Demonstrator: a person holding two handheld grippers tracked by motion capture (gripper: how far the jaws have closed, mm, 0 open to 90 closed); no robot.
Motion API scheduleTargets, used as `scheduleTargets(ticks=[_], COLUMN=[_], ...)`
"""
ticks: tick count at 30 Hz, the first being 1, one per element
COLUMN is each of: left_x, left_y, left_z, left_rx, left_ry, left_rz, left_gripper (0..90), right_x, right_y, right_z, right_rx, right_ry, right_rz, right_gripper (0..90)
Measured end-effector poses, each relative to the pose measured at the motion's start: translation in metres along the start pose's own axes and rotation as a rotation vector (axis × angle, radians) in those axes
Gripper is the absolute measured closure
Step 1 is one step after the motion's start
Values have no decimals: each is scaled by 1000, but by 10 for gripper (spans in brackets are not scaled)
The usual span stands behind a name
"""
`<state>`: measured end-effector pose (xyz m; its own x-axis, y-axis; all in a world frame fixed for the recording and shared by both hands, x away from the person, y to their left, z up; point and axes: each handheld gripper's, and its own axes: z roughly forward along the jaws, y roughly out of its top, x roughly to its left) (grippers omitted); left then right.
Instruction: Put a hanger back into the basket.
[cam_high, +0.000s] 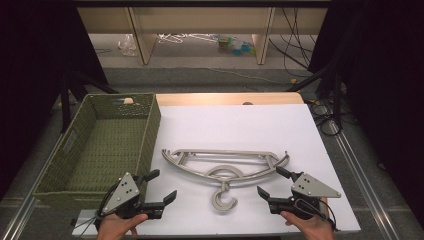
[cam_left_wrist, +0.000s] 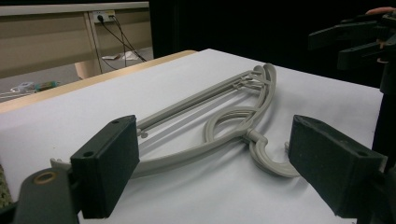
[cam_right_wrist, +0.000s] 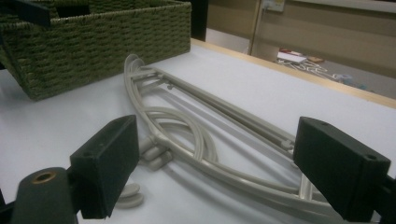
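We see 2 grey plastic hangers (cam_high: 226, 167) stacked flat on the white sheet (cam_high: 240, 125), just right of the woven basket (cam_high: 95, 145). The left gripper (cam_high: 159, 189) and right gripper (cam_high: 272, 184) hover wide open, empty. Pinching 1 hanger may drag its nested twin.

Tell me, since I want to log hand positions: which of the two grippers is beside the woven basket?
The left gripper. It sits at the near corner of the green woven basket, while the right gripper is across the grey hangers, on the far side from the basket.
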<state>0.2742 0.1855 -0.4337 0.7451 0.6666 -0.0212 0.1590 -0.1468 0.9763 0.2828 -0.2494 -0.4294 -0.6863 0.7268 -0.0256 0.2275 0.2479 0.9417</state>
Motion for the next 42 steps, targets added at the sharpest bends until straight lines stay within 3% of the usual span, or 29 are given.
scheduleTargets(ticks=[10, 14, 15, 16, 17, 19, 23, 28, 30, 32, 34, 36, 40, 42], left_x=[-1, -1, -3, -3, -2, -2, -3, -4, -4, -4, -5, -5, -6, -7], left_y=[0, 0, -1, -1, 0, 0, -1, -1, -1, 0, -1, -1, -1, -2], left_z=[1, 2, 1, 1, 1, 2, 2, 2, 2, 2, 4, 3, 4, 4], left_rx=[12, 4, 17, 17, 17, 20, 25, 31, 31, 33, 22, 41, 40, 45], left_ry=[-10, -19, -13, -13, -16, -14, -17, -16, -18, -24, -29, -22, -23, -24], left_rz=[10, 5, -6, -6, 9, 14, 6, 19, 21, 32, 12, 22, 16, 15], left_gripper=[161, 162, 162, 162, 162, 163, 164, 163, 163, 163, 163, 164, 164, 164], right_x=[0, 0, 1, 1, 0, 0, -4, -10, -12, -12, -11, -9, -10, -11], right_y=[0, 2, 2, 2, 3, 3, 6, 9, 10, 10, 10, 10, 10, 8], right_z=[7, 14, 19, 19, 24, 29, 37, 50, 59, 62, 70, 79, 88, 97], right_rx=[43, 73, 109, 109, 153, 172, 197, 269, 320, 337, 377, 430, 468, 512], right_ry=[12, 17, 39, 39, 46, 57, 68, 86, 106, 120, 141, 149, 137, 140], right_rz=[-51, -120, -155, -155, -199, -222, -243, -277, -318, -334, -372, -431, -470, -513], right_gripper=[159, 162, 175, 175, 187, 199, 218, 231, 259, 284, 309, 344, 394, 432])
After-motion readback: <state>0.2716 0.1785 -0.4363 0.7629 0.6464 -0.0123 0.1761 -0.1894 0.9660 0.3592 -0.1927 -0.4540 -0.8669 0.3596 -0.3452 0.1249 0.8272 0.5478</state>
